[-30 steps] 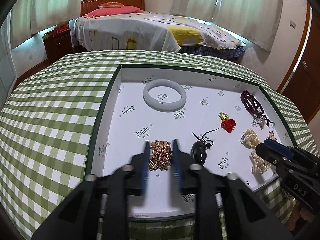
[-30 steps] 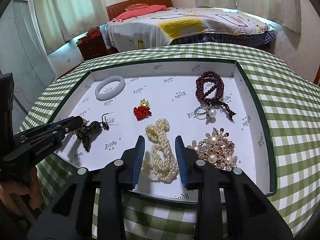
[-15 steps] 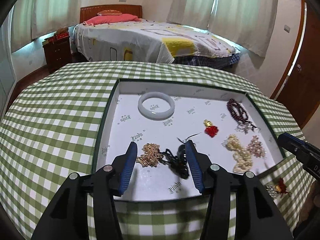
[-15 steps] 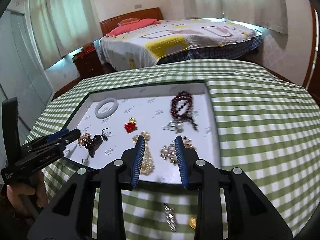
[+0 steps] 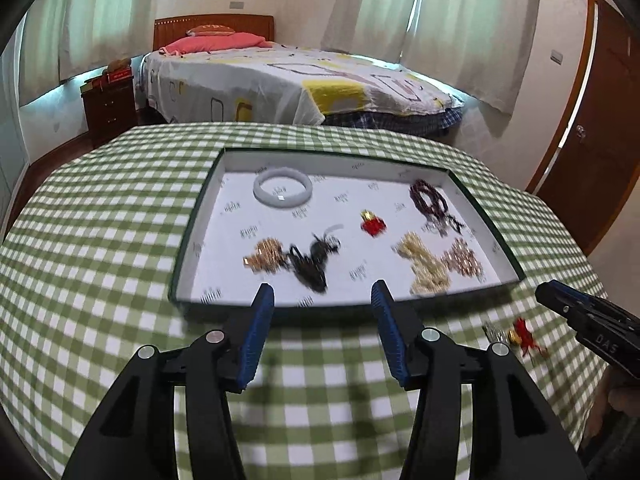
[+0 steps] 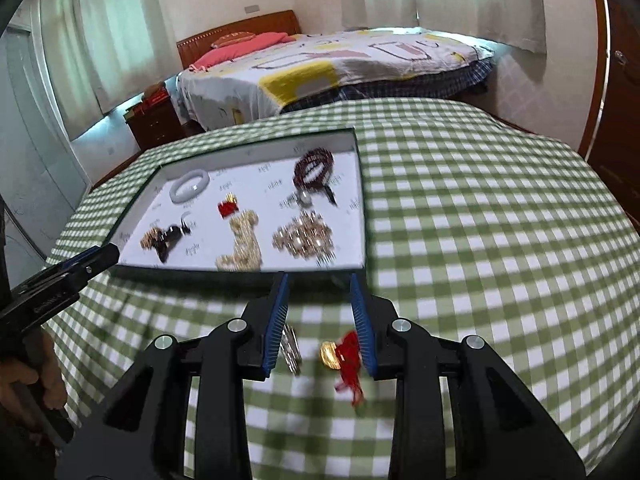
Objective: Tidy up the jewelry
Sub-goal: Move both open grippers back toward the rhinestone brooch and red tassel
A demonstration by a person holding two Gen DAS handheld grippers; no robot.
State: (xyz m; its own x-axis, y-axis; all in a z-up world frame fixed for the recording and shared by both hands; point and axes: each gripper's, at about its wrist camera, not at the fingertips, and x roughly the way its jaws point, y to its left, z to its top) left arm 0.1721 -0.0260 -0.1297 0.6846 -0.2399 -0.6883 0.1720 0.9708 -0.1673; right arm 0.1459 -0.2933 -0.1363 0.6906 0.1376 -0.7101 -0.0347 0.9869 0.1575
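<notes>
A white-lined jewelry tray (image 5: 200, 216) (image 6: 362, 208) sits on the checked table. It holds a white bangle (image 5: 283, 189), a gold chain (image 5: 263, 257), a black pendant (image 5: 314, 258), a red charm (image 5: 373, 224), dark beads (image 5: 428, 200), pearls (image 5: 424, 264) and a brooch (image 5: 462, 258). My left gripper (image 5: 322, 312) is open and empty, above the cloth just in front of the tray. My right gripper (image 6: 320, 312) is open and empty. Below it on the cloth lie a gold and red tassel charm (image 6: 340, 354) and a silver piece (image 6: 291, 350).
The green checked tablecloth (image 6: 480, 220) covers the table around the tray. A bed (image 5: 280, 80) stands behind the table, a dark nightstand (image 5: 110, 108) at its left, a wooden door (image 5: 600, 140) at the right.
Both grippers have pulled back out of the tray toward the table's front. The left gripper has opened wider and left the gold chain in the tray. The loose tassel charm came into view.
</notes>
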